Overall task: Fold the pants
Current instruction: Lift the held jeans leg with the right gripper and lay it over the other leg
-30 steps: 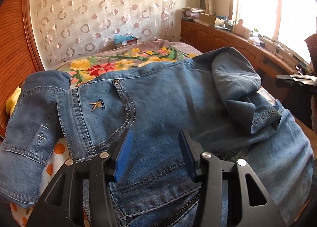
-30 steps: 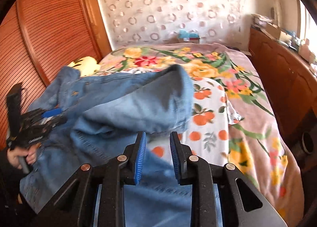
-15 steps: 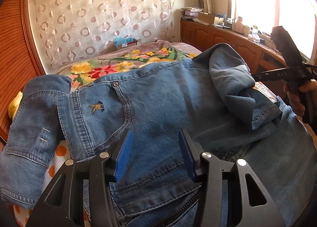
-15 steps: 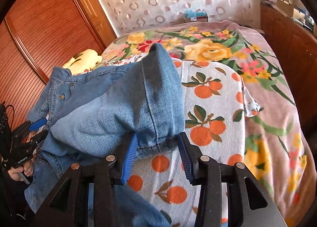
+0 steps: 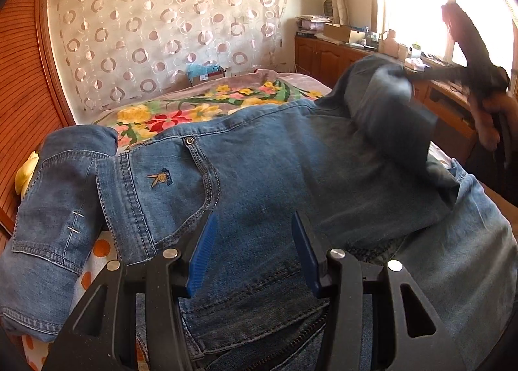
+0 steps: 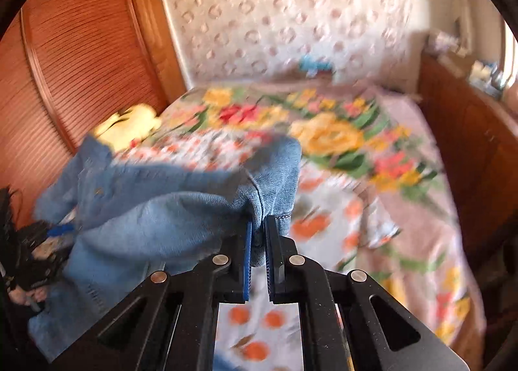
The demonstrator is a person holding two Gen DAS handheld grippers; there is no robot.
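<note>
Since half a second ago, the right gripper (image 6: 257, 241) has just been closing and now pinches the hem of a leg of the jeans (image 6: 181, 205), lifting it above the orange-print sheet (image 6: 327, 218). Its view is blurred. Across the bed, the left gripper (image 5: 252, 251) hovers unmoved, jaws parted and empty, over the waistband area of the jeans, near the front pocket (image 5: 168, 189). Beyond lies the floral bedspread (image 5: 181, 111).

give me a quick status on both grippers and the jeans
Right gripper just closed, shut on jeans leg fold. Left gripper open, jaws over the waist, gripping nothing. Jeans half-folded on bed. Nothing in the way.
</note>
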